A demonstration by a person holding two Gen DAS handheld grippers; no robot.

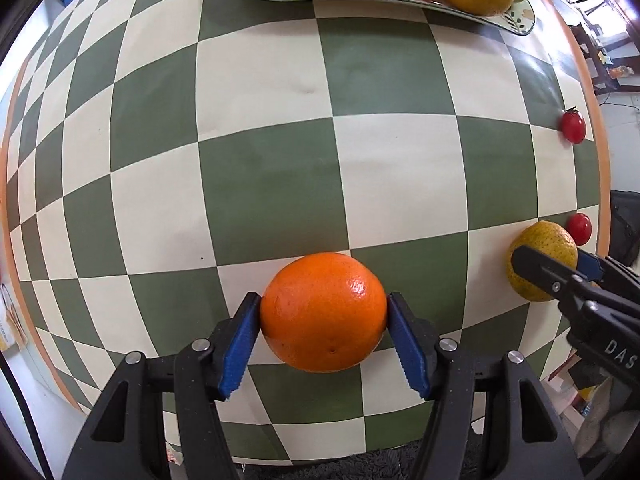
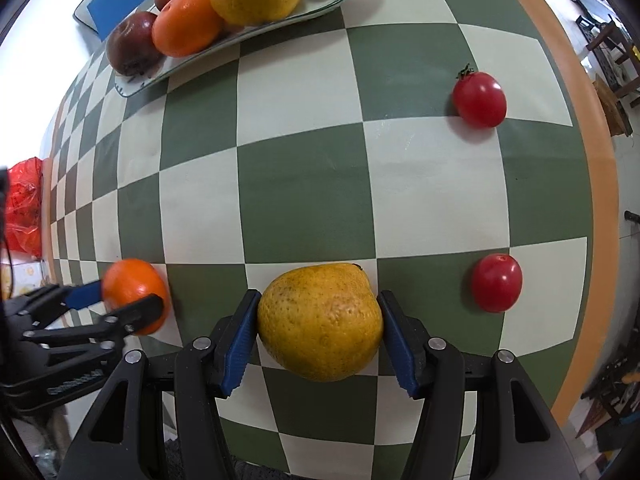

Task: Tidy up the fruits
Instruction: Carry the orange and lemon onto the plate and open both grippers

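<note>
Left claw (image 1: 323, 334) grips one orange (image 1: 324, 312); two tomatoes (image 2: 479, 99) loose.

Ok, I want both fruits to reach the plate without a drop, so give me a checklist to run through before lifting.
1. Left hand-held gripper has its pads on both sides of the orange: ok.
2. Right hand-held gripper has its pads on both sides of the yellow citrus: ok.
3. Grip firm enough to carry: cannot tell.
4. Both fruits clear of the checkered table: cannot tell.
5. Free room on the plate, which already holds several fruits: cannot tell, it is partly cut off.
6. The two cherry tomatoes lie apart from both grippers: ok.
</note>
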